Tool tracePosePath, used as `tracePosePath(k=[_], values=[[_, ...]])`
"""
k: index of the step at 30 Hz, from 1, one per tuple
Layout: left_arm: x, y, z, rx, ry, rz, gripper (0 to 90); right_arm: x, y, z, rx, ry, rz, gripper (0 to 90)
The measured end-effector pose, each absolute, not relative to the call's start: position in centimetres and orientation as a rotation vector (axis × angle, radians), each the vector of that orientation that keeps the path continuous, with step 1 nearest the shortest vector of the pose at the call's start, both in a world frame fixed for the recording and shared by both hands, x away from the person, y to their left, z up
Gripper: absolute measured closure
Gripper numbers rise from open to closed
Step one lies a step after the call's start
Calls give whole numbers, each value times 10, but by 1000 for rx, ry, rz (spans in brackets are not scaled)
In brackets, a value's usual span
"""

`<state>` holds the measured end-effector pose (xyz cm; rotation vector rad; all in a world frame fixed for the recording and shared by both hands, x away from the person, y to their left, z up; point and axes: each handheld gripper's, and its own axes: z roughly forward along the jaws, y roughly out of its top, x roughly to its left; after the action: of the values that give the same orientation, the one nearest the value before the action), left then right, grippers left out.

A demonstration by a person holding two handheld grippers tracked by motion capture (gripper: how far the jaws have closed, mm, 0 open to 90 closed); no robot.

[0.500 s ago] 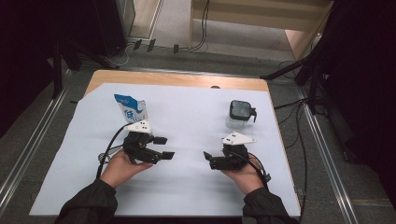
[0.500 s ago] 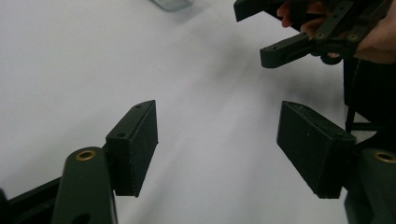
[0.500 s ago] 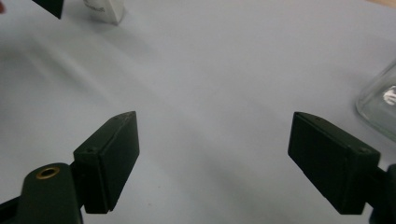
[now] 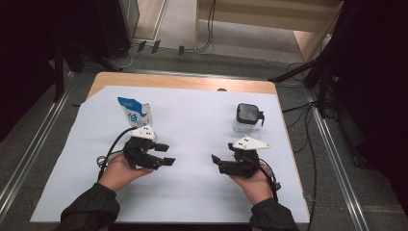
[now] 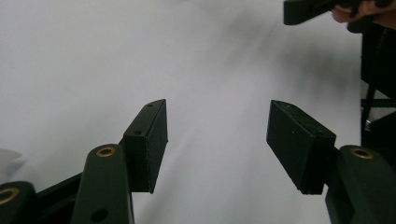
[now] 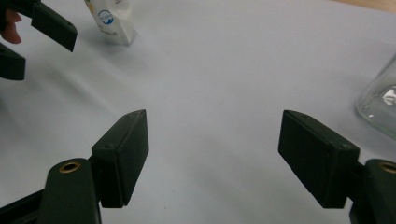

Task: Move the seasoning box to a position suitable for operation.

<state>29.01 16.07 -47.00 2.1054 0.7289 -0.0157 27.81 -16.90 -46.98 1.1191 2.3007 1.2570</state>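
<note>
Reaching comes next, I judge: both tongs, left (image 4: 167,154) and right (image 4: 215,159), gape empty; the milk carton (image 4: 134,113) stands just behind the left tongs, the lidded glass jar (image 4: 247,118) well apart, so approach squarely

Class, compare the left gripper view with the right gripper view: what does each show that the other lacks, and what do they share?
Left gripper view alone: the left gripper, jaws apart over bare white sheet, and the right gripper's tip at top right.

Right gripper view alone: the right gripper, jaws apart, a blue-and-white carton standing at top, and the edge of a clear glass jar at right.

Both: open black jaws with nothing between them, the white sheet, and part of the other gripper.
</note>
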Motion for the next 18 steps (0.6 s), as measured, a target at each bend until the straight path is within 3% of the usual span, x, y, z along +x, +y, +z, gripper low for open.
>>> tracePosePath(k=[5,18], values=[[286,161,-467,2097,698,13,395,274,-174,-470,1073,2279,1235,305],[289,163,-466,2099,736,-3,346,272,-188,-465,1131,2217,1259,316]])
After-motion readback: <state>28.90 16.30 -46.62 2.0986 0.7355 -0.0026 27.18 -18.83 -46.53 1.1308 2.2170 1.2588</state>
